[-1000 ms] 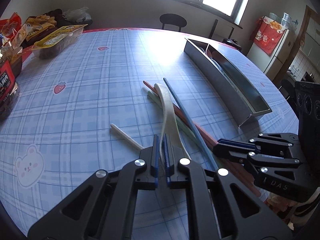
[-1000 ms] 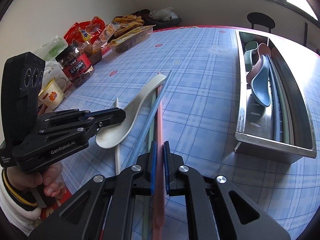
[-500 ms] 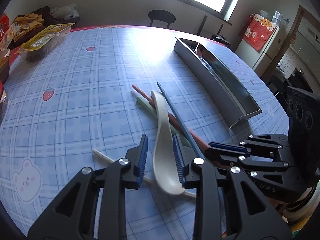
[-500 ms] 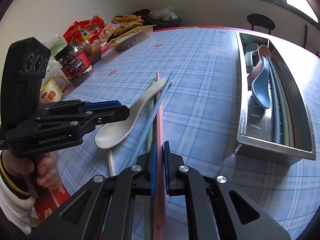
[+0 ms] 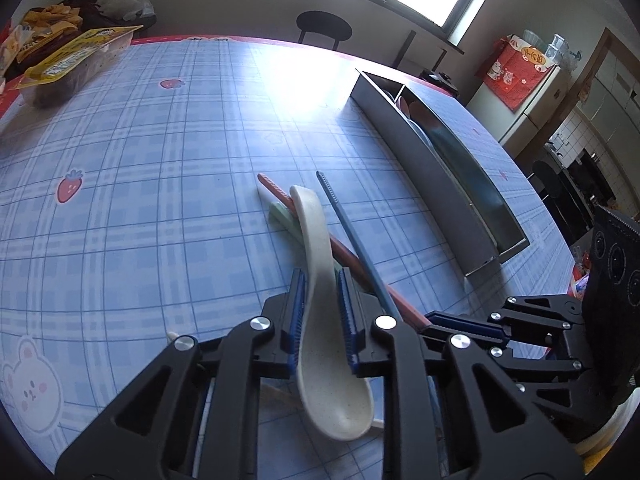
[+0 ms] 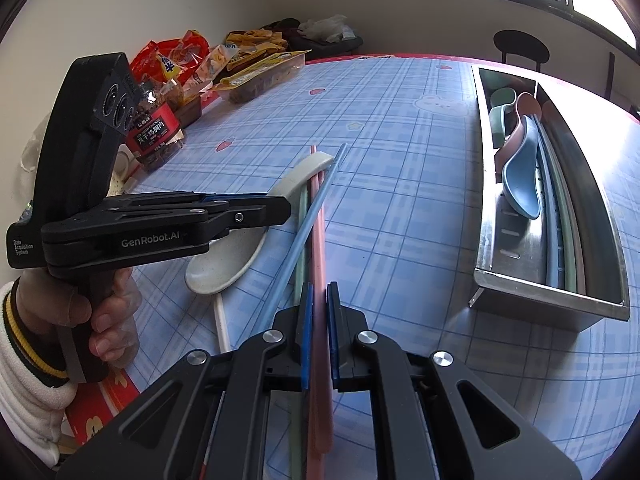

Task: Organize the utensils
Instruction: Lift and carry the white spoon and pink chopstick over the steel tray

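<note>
A cream spoon (image 5: 320, 264) lies over the chopsticks on the blue checked table, bowl toward me. My left gripper (image 5: 322, 280) is open, one finger on each side of the spoon's handle; it also shows in the right wrist view (image 6: 280, 210). My right gripper (image 6: 318, 300) is shut on a pink chopstick (image 6: 318, 216), which lies along the table; it shows in the left wrist view (image 5: 432, 320). A blue chopstick (image 5: 352, 232), a green one (image 5: 282, 216) and a white one (image 6: 222, 320) lie beside it. The steel utensil tray (image 6: 544, 292) holds blue, brown and green spoons (image 6: 520, 184).
Snack packets (image 6: 256, 76) and a red-labelled jar (image 6: 156, 136) stand at the table's far left. A stool (image 5: 324, 32) is behind the table. A fridge (image 5: 528, 92) stands to the right.
My left gripper has opened and let the cream spoon down onto the chopsticks, then moved forward around its handle. My right gripper stays shut on the pink chopstick.
</note>
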{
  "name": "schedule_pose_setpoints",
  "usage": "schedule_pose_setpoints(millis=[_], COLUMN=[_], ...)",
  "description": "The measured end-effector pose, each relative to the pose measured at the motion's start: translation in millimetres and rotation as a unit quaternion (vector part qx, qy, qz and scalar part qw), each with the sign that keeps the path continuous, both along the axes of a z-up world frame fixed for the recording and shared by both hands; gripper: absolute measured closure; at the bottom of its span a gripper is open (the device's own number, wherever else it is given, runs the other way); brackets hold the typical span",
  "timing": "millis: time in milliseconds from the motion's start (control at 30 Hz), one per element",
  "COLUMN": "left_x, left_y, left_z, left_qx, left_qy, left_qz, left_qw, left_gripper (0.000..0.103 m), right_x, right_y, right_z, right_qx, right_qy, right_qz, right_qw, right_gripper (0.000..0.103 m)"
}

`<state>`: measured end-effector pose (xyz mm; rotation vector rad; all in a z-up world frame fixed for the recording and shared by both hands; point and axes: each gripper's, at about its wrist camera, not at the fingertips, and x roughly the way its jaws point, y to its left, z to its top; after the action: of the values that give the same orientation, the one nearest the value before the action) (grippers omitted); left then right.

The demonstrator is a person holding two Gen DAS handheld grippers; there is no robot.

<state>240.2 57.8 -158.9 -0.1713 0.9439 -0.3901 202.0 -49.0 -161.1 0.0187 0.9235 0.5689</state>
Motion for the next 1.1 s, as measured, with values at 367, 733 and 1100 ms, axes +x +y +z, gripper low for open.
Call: schedule_pose_setpoints(millis=[367, 733, 1100], left_x=[-24.6, -35.2, -38.3], left_y=[9.9, 20.2, 22.7], left_z=[-0.2, 7.5, 10.7], left_qx=[0.030, 0.010, 0.002], left_qy=[-0.025, -0.057, -0.068], left_qz=[0.027, 0.042, 0.051], left_qw=[0.9989, 0.9975, 0.9964], left_gripper=[0.091, 0.091, 0.091], right_x=[-2.9, -15.3, -16.9], right_y=[13.0, -10.7, -18.3], right_z=[2.9, 14.4, 21.3], right_qx=[-0.050, -0.006, 0.016], right_qy=[-0.022, -0.068, -0.082], right_qz=[0.001, -0.053, -0.064], right_qw=[0.999, 0.996, 0.994], right_gripper=[0.096, 0.096, 0.096])
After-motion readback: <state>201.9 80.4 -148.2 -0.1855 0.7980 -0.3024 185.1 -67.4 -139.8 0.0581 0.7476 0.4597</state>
